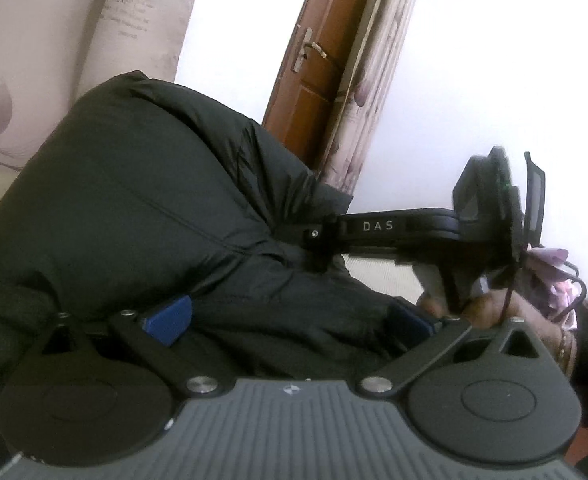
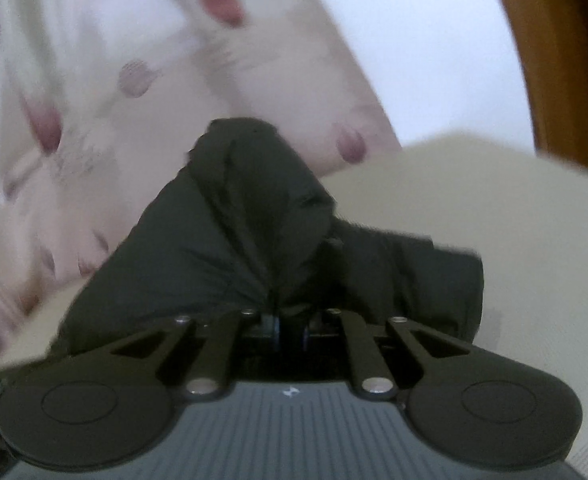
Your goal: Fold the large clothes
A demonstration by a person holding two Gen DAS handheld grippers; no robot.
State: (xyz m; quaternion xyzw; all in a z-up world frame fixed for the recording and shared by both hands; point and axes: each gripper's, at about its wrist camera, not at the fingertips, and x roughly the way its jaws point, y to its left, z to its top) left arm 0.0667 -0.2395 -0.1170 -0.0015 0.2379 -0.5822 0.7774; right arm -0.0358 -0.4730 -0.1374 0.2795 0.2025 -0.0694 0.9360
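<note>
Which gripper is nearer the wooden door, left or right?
Right, as far as the left wrist view shows. The right gripper, shut on the black jacket, reaches in just below the door; the left gripper sits back, wide open around the jacket.

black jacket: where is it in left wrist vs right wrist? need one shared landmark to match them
Left wrist: black jacket fills the left and centre, bulging up over the left gripper, whose blue pads stand wide with fabric between them.
Right wrist: it bunches at centre, pinched in the closed jaws of the right gripper, a fold trailing right.
Shared landmark: the brown wooden door, top centre in the left view, top-right edge in the right.
</note>
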